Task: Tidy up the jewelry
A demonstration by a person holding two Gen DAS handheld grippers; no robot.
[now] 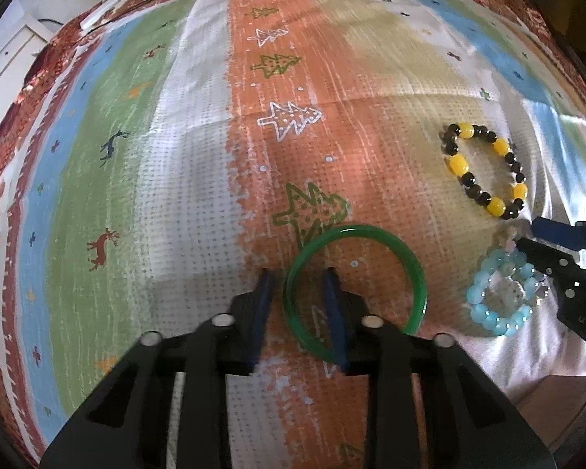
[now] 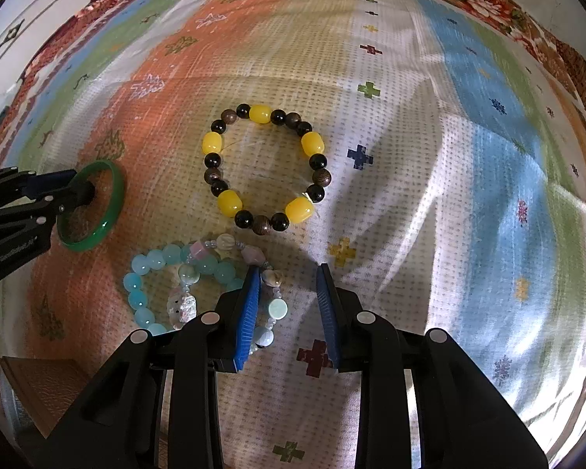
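The left gripper, jaws parted and astride the rim of the green bangle lying on the mat, likely needs closing before lifting, while the right gripper hovers open beside the blue bracelet.

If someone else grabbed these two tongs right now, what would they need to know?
Left tongs: fingers astride the rim of the green bangle, one inside the ring, one outside; not visibly clamped.
Right tongs: open, one finger by the mixed pastel bead bracelet, holding nothing.
On the patterned cloth: yellow-and-dark bead bracelet, light blue bead bracelet overlapping the pastel one, bangle to their left.
Done: nothing visibly sorted.
Left: all four pieces.
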